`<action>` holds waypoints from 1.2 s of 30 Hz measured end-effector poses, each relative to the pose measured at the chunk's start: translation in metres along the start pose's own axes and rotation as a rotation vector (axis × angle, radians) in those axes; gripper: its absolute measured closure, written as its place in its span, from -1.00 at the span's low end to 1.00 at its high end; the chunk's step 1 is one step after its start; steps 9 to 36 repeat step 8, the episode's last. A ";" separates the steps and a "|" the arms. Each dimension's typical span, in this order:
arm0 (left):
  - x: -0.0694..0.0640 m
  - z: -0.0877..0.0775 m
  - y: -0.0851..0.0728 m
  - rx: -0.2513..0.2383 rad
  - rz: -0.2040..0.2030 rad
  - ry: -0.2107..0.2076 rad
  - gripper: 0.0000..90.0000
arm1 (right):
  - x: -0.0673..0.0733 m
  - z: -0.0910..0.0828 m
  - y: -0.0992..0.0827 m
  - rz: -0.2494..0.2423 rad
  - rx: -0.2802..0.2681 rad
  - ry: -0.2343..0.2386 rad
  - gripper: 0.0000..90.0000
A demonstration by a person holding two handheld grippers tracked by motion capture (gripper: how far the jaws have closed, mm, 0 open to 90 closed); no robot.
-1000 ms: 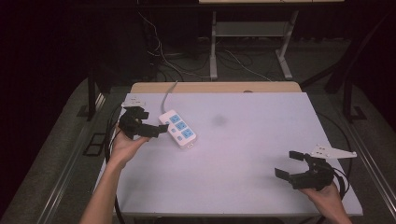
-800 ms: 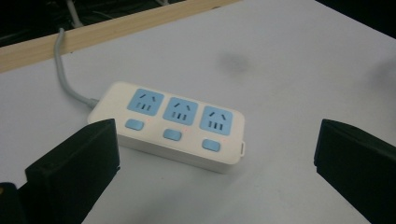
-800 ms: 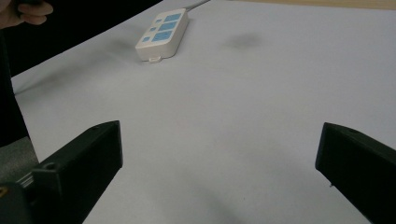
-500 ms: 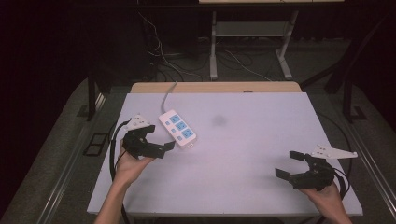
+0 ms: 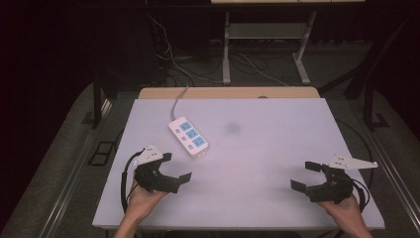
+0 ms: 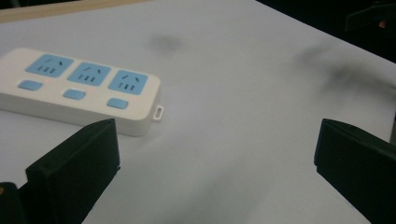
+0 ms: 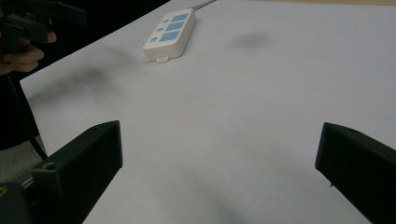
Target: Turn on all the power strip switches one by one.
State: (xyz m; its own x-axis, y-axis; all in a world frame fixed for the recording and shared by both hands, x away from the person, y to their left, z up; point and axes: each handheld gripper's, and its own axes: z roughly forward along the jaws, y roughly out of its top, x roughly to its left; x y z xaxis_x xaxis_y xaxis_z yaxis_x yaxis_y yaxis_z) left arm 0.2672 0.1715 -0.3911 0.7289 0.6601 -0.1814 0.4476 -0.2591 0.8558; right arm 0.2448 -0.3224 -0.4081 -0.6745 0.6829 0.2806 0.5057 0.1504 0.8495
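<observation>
A white plastic power strip with three blue sockets and three blue switches (image 5: 188, 138) lies flat on the pale grey table top (image 5: 257, 173), toward the far-left part of the surface, its grey cord (image 5: 179, 98) running off over the far edge. The left gripper (image 5: 174, 171), held in a hand near the front-left corner, has its black jaws spread wide and empty, with the strip's free end just ahead of it. The right gripper (image 5: 305, 175), near the front-right corner, is equally wide and empty, well apart from the strip. The strip looks rigid, light and smooth-cased, so likely a little slippery; its narrow width should suit a pinch across the long sides near the middle, while the trailing cord may drag or resist any pull.
</observation>
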 end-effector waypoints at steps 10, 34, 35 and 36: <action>0.001 0.005 -0.020 0.006 -0.032 -0.012 -1.00 | 0.003 0.001 -0.001 -0.002 0.004 0.014 -0.99; 0.001 0.005 -0.020 0.006 -0.032 -0.012 -1.00 | 0.003 0.001 -0.001 -0.002 0.004 0.014 -0.99; 0.001 0.005 -0.020 0.006 -0.032 -0.012 -1.00 | 0.003 0.001 -0.001 -0.002 0.004 0.014 -0.99; 0.001 0.005 -0.020 0.006 -0.032 -0.012 -1.00 | 0.003 0.001 -0.001 -0.002 0.004 0.014 -0.99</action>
